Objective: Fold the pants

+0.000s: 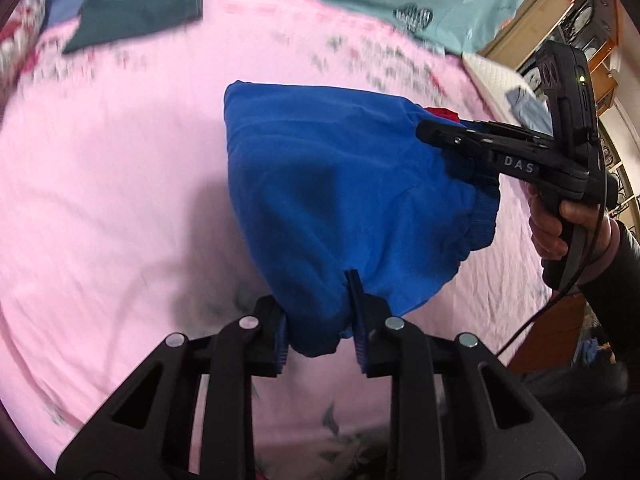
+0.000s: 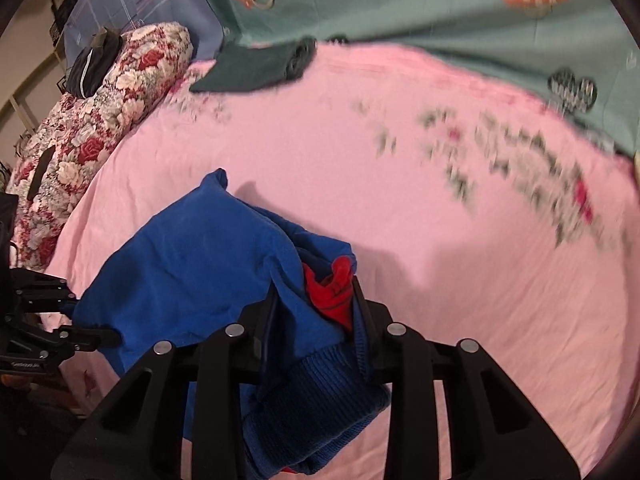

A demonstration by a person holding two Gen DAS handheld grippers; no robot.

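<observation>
Left wrist view. The left tongs are closed on a bunched fold of the blue pants, which hang lifted above the pink bedsheet. The right tongs, carried by a hand, pinch the ribbed waistband edge at the far side, so the cloth sags between the two grips. The fabric looks soft, light and limp; it will likely drape rather than hold a crease, so the waistband and hems seem the firmest places to grip.

Right wrist view. The right tongs clamp thick blue cloth with a red lining showing between the fingers. The left tongs bite the opposite edge. The legs are bundled out of sight, and motion blur smears the teal blanket and floral print.
</observation>
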